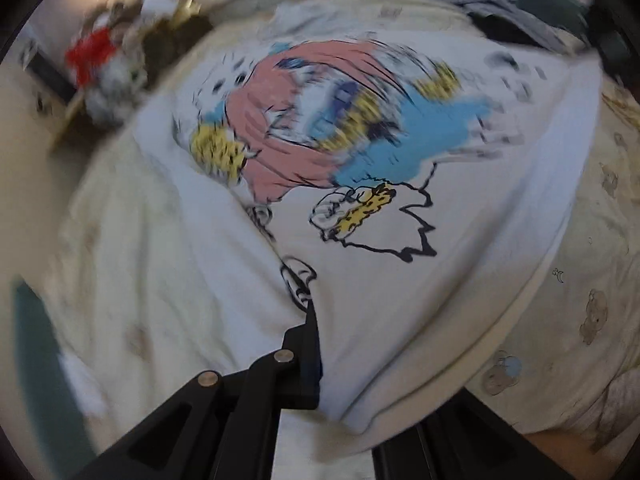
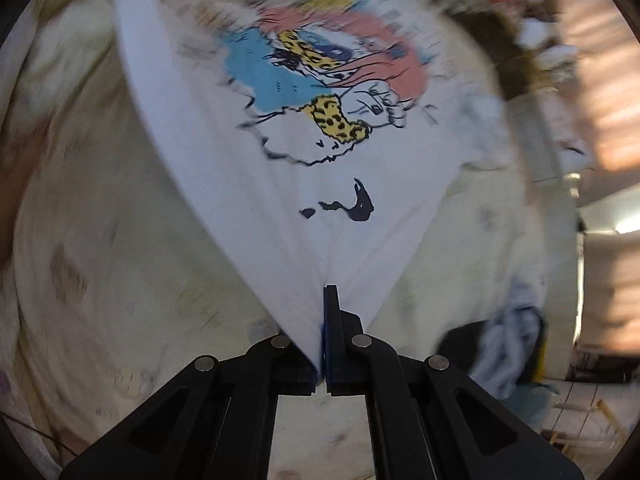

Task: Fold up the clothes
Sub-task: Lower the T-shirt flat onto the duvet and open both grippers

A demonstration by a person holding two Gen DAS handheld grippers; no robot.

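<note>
A white T-shirt [image 1: 420, 280] with a pink, blue and yellow cartoon print is stretched over a cream bedspread [image 1: 132, 260]. My left gripper [image 1: 314, 320] is shut on the shirt's edge; the cloth drapes over its right finger and hides it. In the right wrist view the same shirt [image 2: 280, 184] runs up from my right gripper [image 2: 326, 300], which is shut on its pinched corner. Both views are blurred by motion.
A heap of grey and dark clothes [image 1: 492, 4] lies at the bed's far end and also shows in the right wrist view [image 2: 508, 344]. A red and white cluttered pile [image 1: 104, 60] sits beside the bed. The bedspread [image 2: 100, 260] has faint bear prints.
</note>
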